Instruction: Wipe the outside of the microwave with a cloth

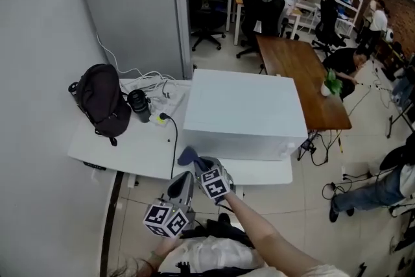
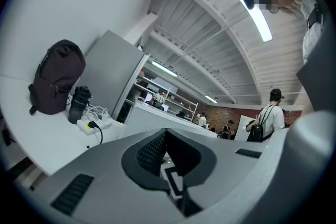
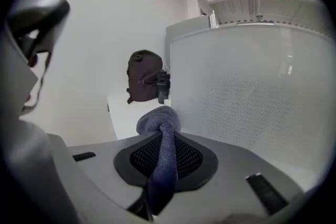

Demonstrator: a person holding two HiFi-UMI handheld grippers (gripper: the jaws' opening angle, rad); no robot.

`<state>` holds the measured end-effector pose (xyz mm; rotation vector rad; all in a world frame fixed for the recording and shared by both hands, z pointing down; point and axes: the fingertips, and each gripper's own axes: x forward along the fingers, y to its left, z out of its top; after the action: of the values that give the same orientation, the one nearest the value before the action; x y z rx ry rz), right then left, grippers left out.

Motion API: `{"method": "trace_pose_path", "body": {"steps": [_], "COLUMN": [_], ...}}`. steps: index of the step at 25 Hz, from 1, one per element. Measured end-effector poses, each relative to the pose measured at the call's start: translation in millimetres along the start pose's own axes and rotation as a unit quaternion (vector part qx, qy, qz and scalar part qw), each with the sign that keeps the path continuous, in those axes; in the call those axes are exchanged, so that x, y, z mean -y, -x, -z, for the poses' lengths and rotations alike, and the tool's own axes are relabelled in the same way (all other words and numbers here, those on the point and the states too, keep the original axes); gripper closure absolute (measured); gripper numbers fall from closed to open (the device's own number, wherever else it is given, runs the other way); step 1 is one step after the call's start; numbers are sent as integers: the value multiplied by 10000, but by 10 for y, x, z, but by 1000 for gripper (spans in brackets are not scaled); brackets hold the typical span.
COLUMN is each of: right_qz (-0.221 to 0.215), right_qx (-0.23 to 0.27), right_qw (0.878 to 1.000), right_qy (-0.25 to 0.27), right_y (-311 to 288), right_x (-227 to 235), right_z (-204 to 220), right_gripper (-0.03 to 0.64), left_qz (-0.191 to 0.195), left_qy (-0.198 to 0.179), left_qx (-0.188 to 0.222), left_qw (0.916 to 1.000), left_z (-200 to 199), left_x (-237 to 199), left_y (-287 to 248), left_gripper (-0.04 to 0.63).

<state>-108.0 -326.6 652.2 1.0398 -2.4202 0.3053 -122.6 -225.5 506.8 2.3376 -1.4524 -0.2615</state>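
Where the head view looks down, the white microwave [image 1: 243,115] stands mid-table [image 1: 123,152], with a black backpack [image 1: 100,104] and bottle [image 1: 139,105] at far left. The right gripper [image 1: 196,164] pinches a blue cloth [image 1: 188,154] by the microwave's near-left corner; the left gripper [image 1: 183,180] sits just nearer.

Left gripper view: jaws together, nothing between them. Backpack [image 2: 55,78], bottle [image 2: 79,104] and microwave [image 2: 155,120] lie beyond.

Right gripper view: jaws clamped on the cloth [image 3: 160,123], close beside the microwave's perforated face [image 3: 252,97]; contact not discernible.
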Motion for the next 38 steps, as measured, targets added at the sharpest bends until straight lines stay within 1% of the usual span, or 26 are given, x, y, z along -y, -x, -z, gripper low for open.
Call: {"method": "trace_pose_path", "body": {"steps": [2, 4, 6, 8, 11, 14, 17, 20, 21, 22, 24, 26, 29, 31, 33, 35, 38], "right_qz": [224, 553, 908, 1301, 1935, 2527, 2905, 3276, 3318, 3321, 3272, 3198, 2949, 2751, 2605, 2504, 2475], "right_qx": [-177, -201, -199, -278, -481, -638, -748, -676, -607, -533, -347, -28, 603, 902, 1108, 1247, 1310], "right_qw": [9995, 9973, 9926, 9855, 9698, 9504, 9333, 9101, 9052, 9029, 9028, 9015, 8992, 8992, 8988, 9006, 9073], "right_qy": [-126, -435, -776, -1053, -1403, -1699, -1976, -2446, -2584, -2675, -2770, -2914, -3177, -3281, -3348, -3328, -3135], "right_y": [-43, 109, 369, 686, 1243, 1733, 2060, 2313, 2373, 2418, 2490, 2586, 2777, 2926, 3071, 3202, 3451], "right_x": [197, 519, 954, 1449, 2084, 2563, 2837, 2990, 2998, 2978, 2863, 2651, 2171, 1759, 1346, 980, 562], "right_z": [132, 277, 489, 785, 1185, 1516, 1778, 1992, 2014, 2008, 1922, 1772, 1469, 1303, 1194, 1119, 1083], "right_gripper": [538, 538, 538, 538, 539, 538, 540, 540, 540, 540, 540, 540, 540, 540, 540, 540, 540], "left_qz": [-20, -42, -34, -6, 114, 331, 518, 635, 654, 663, 673, 713, 824, 870, 934, 1038, 1236], "left_qy": [8, -1, -19, -14, 21, 27, -13, -49, -63, -74, -74, -70, -69, 15, 52, -2, 10], "left_qx": [-6, -16, -33, -56, -129, -217, -256, -289, -302, -314, -318, -309, -382, -489, -632, -721, -651], "left_qw": [10000, 10000, 10000, 10000, 9998, 9992, 9983, 9976, 9974, 9973, 9972, 9970, 9958, 9950, 9936, 9920, 9902], "left_z": [14, 12, 5, 15, 71, 119, 145, 160, 161, 160, 153, 152, 206, 304, 414, 473, 509], "left_x": [9, 0, -15, -15, 44, 170, 299, 363, 367, 364, 349, 353, 400, 433, 480, 565, 766], "left_y": [45, 76, 69, 30, -59, -188, -289, -321, -313, -297, -244, -162, -15, 80, 132, 173, 328], "left_gripper": [606, 606, 606, 606, 606, 606, 606, 606, 606, 606, 606, 606, 606, 606, 606, 606, 606]}}
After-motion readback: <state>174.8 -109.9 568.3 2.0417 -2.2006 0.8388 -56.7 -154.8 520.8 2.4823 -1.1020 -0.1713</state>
